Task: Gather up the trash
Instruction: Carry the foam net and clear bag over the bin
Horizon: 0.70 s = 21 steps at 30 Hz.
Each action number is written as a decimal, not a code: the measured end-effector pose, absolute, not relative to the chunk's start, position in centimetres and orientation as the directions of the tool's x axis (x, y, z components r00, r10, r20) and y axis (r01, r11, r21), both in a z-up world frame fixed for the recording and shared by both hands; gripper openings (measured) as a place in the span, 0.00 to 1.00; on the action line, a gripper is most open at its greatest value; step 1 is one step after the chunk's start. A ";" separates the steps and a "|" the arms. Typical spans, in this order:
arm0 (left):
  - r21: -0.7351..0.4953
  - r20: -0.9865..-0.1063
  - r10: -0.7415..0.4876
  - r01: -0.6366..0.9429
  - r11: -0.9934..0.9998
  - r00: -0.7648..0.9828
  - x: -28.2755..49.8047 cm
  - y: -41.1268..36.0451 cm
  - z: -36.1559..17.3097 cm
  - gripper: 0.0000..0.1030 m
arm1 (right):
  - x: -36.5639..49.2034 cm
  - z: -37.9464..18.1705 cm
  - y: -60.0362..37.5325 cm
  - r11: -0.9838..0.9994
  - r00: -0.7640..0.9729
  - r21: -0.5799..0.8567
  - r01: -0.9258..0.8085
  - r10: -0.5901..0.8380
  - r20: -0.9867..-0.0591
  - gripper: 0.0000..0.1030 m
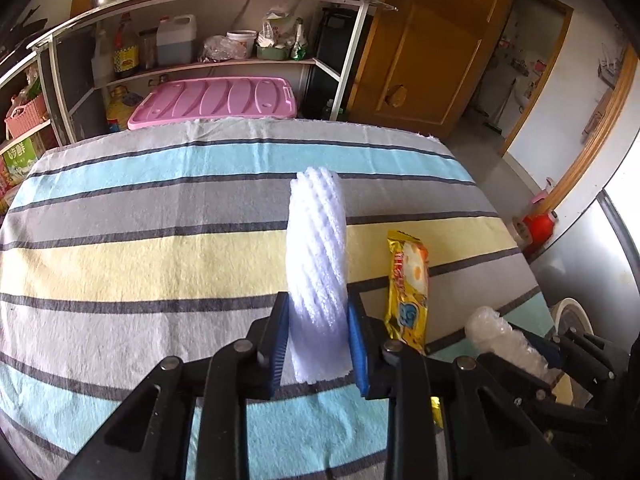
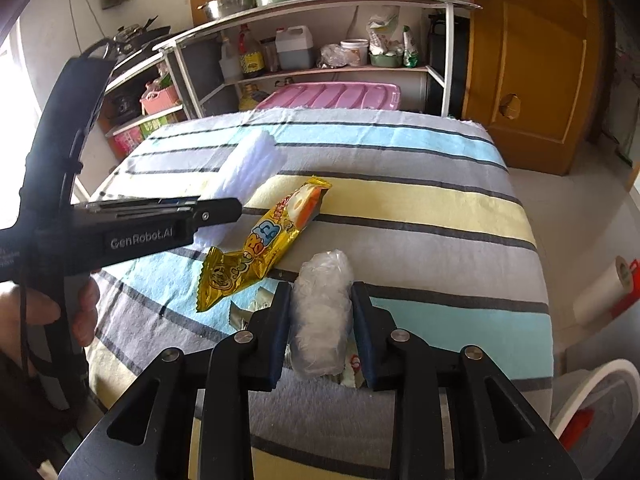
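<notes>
My left gripper (image 1: 318, 316) is shut on a white ribbed foam sleeve (image 1: 316, 248), which sticks out forward over the striped cloth. From the right wrist view the same foam sleeve (image 2: 252, 164) shows beyond the left gripper's black body (image 2: 132, 224). My right gripper (image 2: 322, 308) is shut on a wad of clear bubble wrap (image 2: 322, 312); that bubble wrap (image 1: 500, 340) also appears at the lower right of the left wrist view. A yellow snack wrapper (image 2: 260, 244) lies flat on the cloth between both grippers, the same yellow snack wrapper (image 1: 408, 288) lying right of the foam.
A striped cloth (image 1: 160, 240) covers the table. Small torn wrapper scraps (image 2: 352, 372) lie under the right gripper. Behind stand a metal shelf with bottles (image 1: 168, 44), a pink lidded bin (image 1: 216, 100) and a wooden door (image 1: 432, 52). A white bin rim (image 2: 592, 392) sits at the table's right.
</notes>
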State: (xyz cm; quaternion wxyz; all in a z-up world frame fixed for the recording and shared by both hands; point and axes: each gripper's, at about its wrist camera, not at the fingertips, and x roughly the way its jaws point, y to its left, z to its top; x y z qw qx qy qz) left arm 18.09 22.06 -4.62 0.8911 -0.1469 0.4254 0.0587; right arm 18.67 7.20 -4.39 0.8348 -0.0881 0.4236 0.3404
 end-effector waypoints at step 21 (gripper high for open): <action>-0.210 -0.694 -0.052 -0.134 0.968 0.718 12.6 18.2 -0.3 0.28 | 15.0 -0.6 2.5 0.819 0.532 0.162 -0.550 0.494 -0.688 0.30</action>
